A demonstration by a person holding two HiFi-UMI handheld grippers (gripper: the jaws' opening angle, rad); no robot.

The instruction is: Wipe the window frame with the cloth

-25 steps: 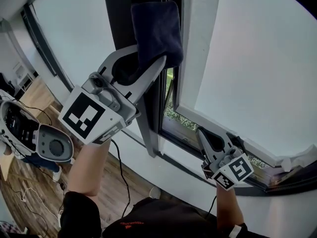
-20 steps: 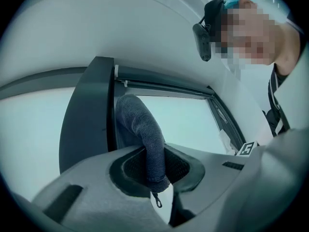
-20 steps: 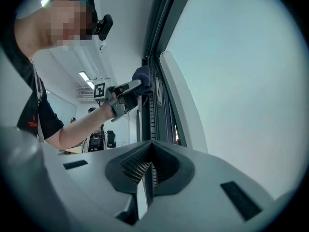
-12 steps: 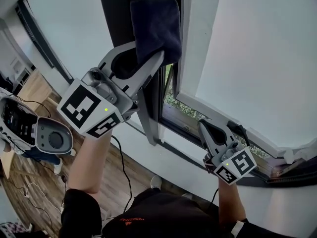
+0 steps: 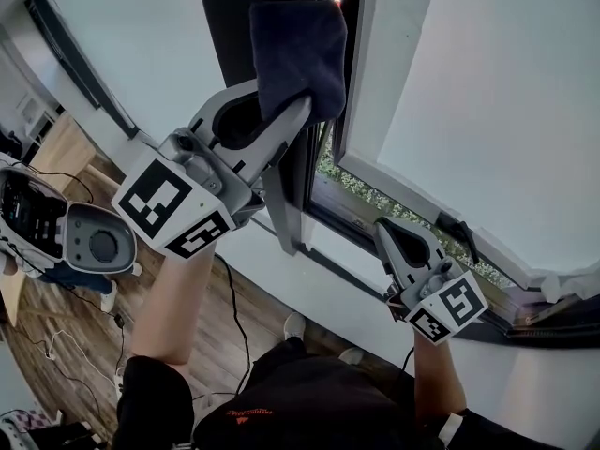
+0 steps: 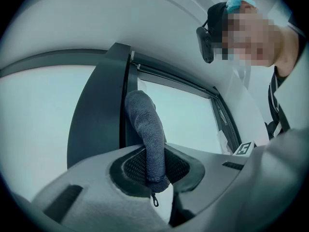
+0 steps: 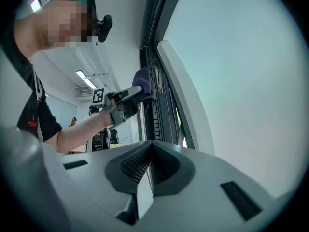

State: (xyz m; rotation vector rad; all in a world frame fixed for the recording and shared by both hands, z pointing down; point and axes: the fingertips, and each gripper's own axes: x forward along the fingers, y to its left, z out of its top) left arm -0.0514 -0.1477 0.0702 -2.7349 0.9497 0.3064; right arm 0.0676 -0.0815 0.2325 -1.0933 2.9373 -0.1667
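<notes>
Cloth (image 5: pixel 295 59): dark, folded, clamped in the left gripper (image 5: pixel 281 111), jaws closed on its lower end. The free upper part stands above the jaws, up against the dark window frame (image 5: pixel 244 26) upright. Holding it by one end leaves a wide pad of fabric to run along the frame, with the jaws kept clear of the surface.

The left gripper view shows the cloth (image 6: pixel 145 129) rising from between the pads and curving toward the frame (image 6: pixel 96 105).

The contact face is behind the cloth in every view. It's probably touching, but I can't confirm pressure.

Right gripper (image 5: pixel 398 242): low by the sill under the white sash (image 5: pixel 375 82), jaws together, nothing between them, parked out of the wipe path.

The sash is ajar. Frame top is cut off, so the remaining length can't be judged.
</notes>
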